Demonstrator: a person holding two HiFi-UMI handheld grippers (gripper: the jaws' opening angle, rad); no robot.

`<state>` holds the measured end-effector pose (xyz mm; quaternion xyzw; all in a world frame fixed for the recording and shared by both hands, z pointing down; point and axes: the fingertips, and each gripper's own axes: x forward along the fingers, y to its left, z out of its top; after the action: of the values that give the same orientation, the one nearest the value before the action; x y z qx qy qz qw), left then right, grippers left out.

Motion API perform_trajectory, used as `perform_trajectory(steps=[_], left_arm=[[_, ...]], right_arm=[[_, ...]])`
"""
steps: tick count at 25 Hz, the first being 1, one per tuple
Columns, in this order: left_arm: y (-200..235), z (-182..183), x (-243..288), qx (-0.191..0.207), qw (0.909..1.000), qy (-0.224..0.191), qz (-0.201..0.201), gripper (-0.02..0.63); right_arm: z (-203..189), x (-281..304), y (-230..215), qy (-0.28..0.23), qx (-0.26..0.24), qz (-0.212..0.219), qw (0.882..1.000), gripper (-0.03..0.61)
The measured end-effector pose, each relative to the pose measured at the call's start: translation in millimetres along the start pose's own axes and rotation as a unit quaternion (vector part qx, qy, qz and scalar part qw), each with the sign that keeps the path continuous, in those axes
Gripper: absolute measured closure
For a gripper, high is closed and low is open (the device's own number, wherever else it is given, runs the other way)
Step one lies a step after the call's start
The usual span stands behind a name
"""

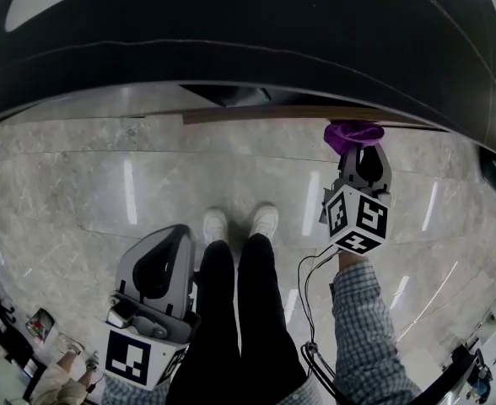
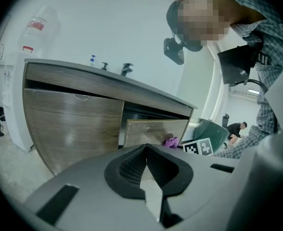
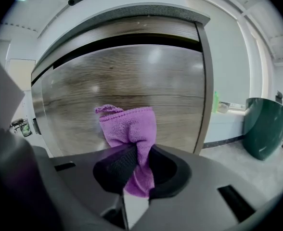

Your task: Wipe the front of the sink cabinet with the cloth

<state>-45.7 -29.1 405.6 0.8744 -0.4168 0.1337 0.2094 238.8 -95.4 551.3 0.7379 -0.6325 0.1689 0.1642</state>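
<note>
Up against the wood-grain front of the sink cabinet (image 3: 132,76), holds the purple cloth (image 3: 130,129) in the right gripper (image 3: 141,150), with both jaws closed tight on the bunched lower half and the upper half standing free above the pads. Places the cloth toward the right end of the panel, just short of the upright edge strip; contact with the wood not certain. From the head view, shows the same bundle right at the cabinet's brown front edge, under the dark overhang of the countertop (image 1: 248,40), ahead of a checked sleeve (image 1: 366,327). Carries the left gripper (image 2: 146,147) low, well apart from the cloth, beside a black trouser leg (image 1: 214,310), with jaws drawn narrow until the pad tips meet and nothing caught between them. Aims it up at the cabinet's left part, with a tap (image 2: 127,69) and a small bottle (image 2: 92,60) on top. Stands in white shoes (image 1: 217,224) on a pale glossy floor (image 1: 88,192). Has a dark green bin (image 3: 263,126) on the floor to the cabinet's right.
</note>
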Motion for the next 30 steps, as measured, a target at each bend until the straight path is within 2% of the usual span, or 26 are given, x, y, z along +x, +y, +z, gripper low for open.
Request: perform_trajectory(steps=[2,5,9,15,20,25,30], left_arm=[[6,1,-2,-0.007,0.9999,-0.007,0.003,0.603],[12,-9,-10,-0.027,0.9995,0.01,0.013,0.603],[23,-9,-19,-0.018,0.9997,0.001,0.015,0.603],[39,-21,-35,-0.036,0.9987,0.012,0.034,0.603],[50,-15,-39,-0.036,0.9986,-0.013,0.037,0.603],[61,-27,-51,-0.043,0.9972,-0.002,0.061,0.603],[73,-30,-59,-0.045,0.9962,-0.008,0.074,0.603]], right_arm=[[-2,0,18,-0.001,-0.004,0.014,1.0,0.504],[-2,-1,44,-0.002,-0.008,0.036,0.999,0.505],[-4,-3,73,-0.003,-0.01,0.052,0.999,0.505],[-4,-7,124,-0.007,-0.024,0.091,0.996,0.505],[-10,-5,156,-0.002,-0.014,0.109,0.994,0.505],[-17,-5,196,-0.001,-0.027,0.146,0.989,0.505],[-26,-1,229,0.002,-0.056,0.181,0.982,0.504]])
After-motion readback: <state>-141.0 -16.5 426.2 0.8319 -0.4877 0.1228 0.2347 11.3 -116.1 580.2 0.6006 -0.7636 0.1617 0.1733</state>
